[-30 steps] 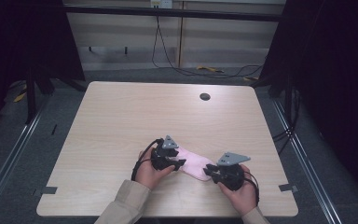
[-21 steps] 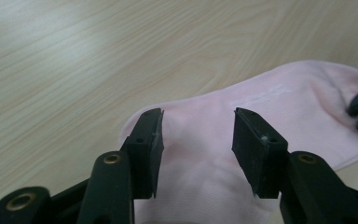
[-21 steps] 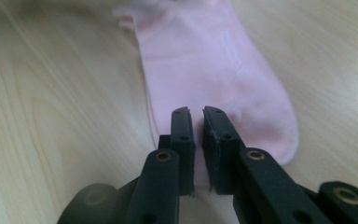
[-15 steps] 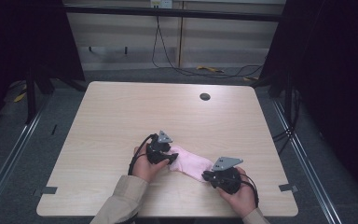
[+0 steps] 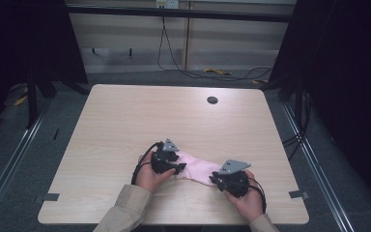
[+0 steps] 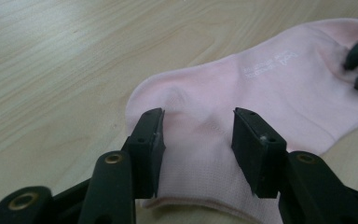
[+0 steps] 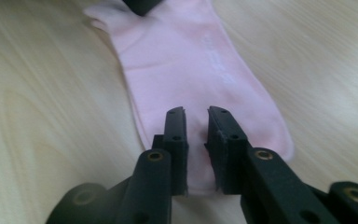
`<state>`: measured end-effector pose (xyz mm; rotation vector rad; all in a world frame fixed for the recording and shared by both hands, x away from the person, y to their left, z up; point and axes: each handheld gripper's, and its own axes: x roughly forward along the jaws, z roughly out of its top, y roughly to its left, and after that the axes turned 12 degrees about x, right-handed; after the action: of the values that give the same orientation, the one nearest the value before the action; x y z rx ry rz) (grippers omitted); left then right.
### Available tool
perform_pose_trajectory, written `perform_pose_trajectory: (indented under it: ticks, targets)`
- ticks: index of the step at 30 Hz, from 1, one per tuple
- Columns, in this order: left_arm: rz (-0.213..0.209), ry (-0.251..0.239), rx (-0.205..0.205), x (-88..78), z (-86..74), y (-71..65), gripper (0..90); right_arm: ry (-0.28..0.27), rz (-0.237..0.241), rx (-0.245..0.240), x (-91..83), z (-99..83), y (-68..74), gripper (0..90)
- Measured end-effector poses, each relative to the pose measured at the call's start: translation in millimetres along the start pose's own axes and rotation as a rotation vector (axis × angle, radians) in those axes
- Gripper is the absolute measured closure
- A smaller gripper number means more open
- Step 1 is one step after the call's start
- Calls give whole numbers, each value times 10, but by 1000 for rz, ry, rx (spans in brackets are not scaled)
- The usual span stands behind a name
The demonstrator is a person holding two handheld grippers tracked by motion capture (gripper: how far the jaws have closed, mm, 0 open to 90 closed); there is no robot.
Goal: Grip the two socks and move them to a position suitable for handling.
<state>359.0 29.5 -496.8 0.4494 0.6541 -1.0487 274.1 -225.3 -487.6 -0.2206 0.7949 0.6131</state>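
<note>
Left gripper (image 6: 198,142) spread over sock (image 6: 261,102) | right gripper (image 7: 196,140) nearly closed

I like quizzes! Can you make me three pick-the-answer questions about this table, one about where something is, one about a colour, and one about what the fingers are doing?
1. Where is the sock?
A. Between the two grippers
B. By the table's far edge
C. On the floor

2. What colour is the sock?
A. Blue
B. Pink
C. Green

3. How are the left gripper fingers?
A. Shut tight
B. Holding a cup
C. Spread open over the sock

Answers: 1 A, it lies between both hands near the front edge; 2 B, pale pink fabric; 3 C, a wide gap shows between them.
</note>
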Motion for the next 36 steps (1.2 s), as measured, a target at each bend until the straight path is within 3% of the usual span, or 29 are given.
perform_pose_trajectory:
  ticks: [6,10,12,15,17,22,29,36]
  targets:
    - [26,-50,-1,-179,22,11,520,-5,-50,41,-46,-49,-136,696]
    - [17,-44,18,-217,8,-49,565,-65,-66,88,-100,-47,-197,644]
    - [11,-40,23,-192,-7,-84,625,-104,-87,118,-155,-41,-234,626]
    - [-13,-6,11,-117,-45,-123,735,-121,-97,152,-200,-72,-307,611]
    - [-11,-15,6,-102,-59,-141,754,-121,-104,188,-223,-105,-348,601]
    - [-1,-28,7,-149,-22,-157,753,-162,-77,270,-267,-127,-434,550]
    - [-5,-7,7,-88,-56,-139,728,-138,-68,298,-130,-134,-415,523]
    - [-1,16,21,-86,-34,-152,709,-128,-81,318,-112,-155,-415,530]
